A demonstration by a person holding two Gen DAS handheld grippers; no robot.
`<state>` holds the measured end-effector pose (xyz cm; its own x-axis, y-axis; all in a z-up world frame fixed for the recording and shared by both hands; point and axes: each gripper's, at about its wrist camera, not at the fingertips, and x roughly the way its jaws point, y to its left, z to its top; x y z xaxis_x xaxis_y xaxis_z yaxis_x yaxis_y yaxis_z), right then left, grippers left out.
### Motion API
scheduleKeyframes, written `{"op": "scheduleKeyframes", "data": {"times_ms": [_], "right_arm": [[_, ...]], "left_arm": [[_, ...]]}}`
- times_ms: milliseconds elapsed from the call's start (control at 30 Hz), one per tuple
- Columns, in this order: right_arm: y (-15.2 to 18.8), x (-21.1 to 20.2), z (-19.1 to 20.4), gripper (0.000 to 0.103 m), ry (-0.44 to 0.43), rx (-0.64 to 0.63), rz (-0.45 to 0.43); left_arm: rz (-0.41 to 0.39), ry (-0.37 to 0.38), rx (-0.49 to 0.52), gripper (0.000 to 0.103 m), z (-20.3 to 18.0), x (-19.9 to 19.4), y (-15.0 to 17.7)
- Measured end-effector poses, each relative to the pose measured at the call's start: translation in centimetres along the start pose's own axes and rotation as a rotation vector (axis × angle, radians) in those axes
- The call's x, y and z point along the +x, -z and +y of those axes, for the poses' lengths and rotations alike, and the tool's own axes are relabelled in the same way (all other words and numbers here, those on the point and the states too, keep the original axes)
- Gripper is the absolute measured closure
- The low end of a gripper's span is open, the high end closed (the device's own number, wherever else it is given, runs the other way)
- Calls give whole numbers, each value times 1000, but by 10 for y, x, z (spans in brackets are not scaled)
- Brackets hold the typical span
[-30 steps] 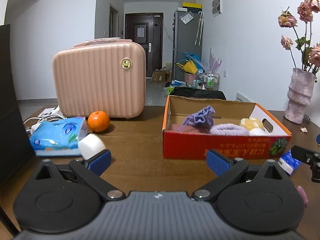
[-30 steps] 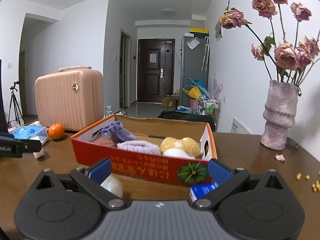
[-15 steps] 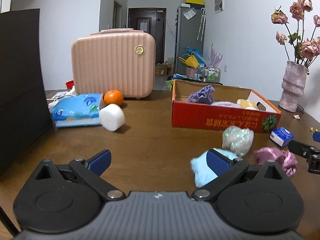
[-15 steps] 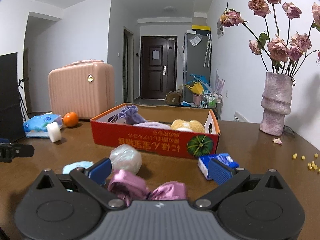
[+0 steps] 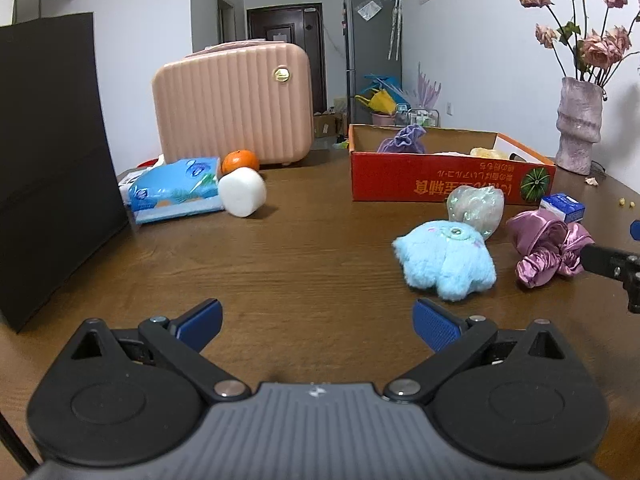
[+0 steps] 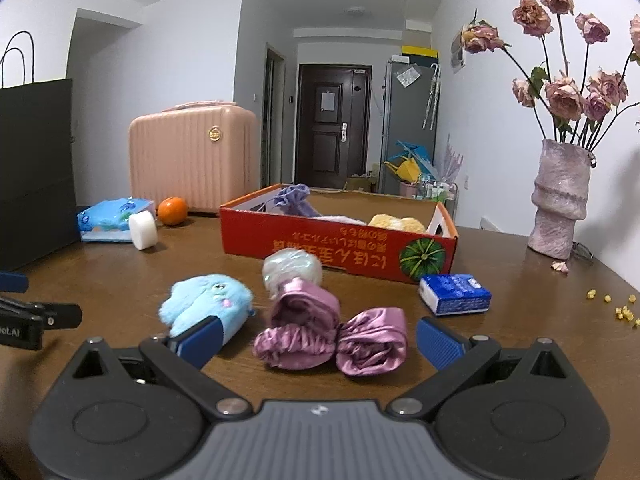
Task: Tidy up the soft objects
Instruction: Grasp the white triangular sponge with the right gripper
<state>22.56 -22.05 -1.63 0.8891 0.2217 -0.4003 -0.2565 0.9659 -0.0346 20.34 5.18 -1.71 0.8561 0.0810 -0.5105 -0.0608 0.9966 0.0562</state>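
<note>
A red cardboard box (image 5: 448, 178) (image 6: 336, 246) at the table's far side holds a purple pouch (image 6: 294, 200), a lilac item and a yellow plush (image 6: 396, 223). In front of it lie a light blue plush (image 5: 446, 258) (image 6: 208, 304), a pearly clear bag (image 5: 475, 208) (image 6: 292, 270) and a pink satin bonnet (image 5: 548, 246) (image 6: 332, 330). My left gripper (image 5: 318, 324) is open and empty over bare table, left of the blue plush. My right gripper (image 6: 318, 338) is open and empty, with the bonnet just ahead between its fingers.
A pink suitcase (image 5: 234, 106), an orange (image 5: 239, 161), a blue tissue pack (image 5: 174, 190) and a white roll (image 5: 242, 192) stand at the back left. A black bag (image 5: 48, 168) is at left. A small blue tissue box (image 6: 454, 294) and a flower vase (image 6: 560, 196) are at right.
Both grippers have pulled back from the box toward the table's near side. The blue plush, clear bag and pink bonnet have come into full view. Both stay open.
</note>
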Motion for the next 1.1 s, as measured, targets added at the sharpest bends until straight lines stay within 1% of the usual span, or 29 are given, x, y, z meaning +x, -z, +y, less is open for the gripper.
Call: {"op": "scheduleKeyframes", "data": {"times_ms": [100, 300, 567, 767, 833, 867, 1067, 1100], "right_arm": [[3, 1, 6, 0, -13, 2, 25], [11, 1, 27, 0, -48, -27, 68], [14, 7, 56, 4, -115, -60, 127], [17, 18, 67, 15, -133, -63, 184], [17, 21, 69, 21, -140, -63, 198], [18, 23, 70, 23, -144, -62, 206], [19, 29, 72, 39, -176, -46, 237], [20, 29, 72, 43, -182, -46, 238]], "left_arm": [[-4, 3, -23, 0, 8, -5, 3], [48, 19, -42, 0, 24, -3, 12], [79, 39, -16, 0, 29, -2, 19], [92, 26, -4, 0, 36, -1, 23], [91, 32, -11, 0, 39, -1, 24], [93, 36, -12, 0, 40, -1, 24], [95, 44, -1, 0, 37, 0, 24], [95, 44, -3, 0, 37, 0, 24]]}}
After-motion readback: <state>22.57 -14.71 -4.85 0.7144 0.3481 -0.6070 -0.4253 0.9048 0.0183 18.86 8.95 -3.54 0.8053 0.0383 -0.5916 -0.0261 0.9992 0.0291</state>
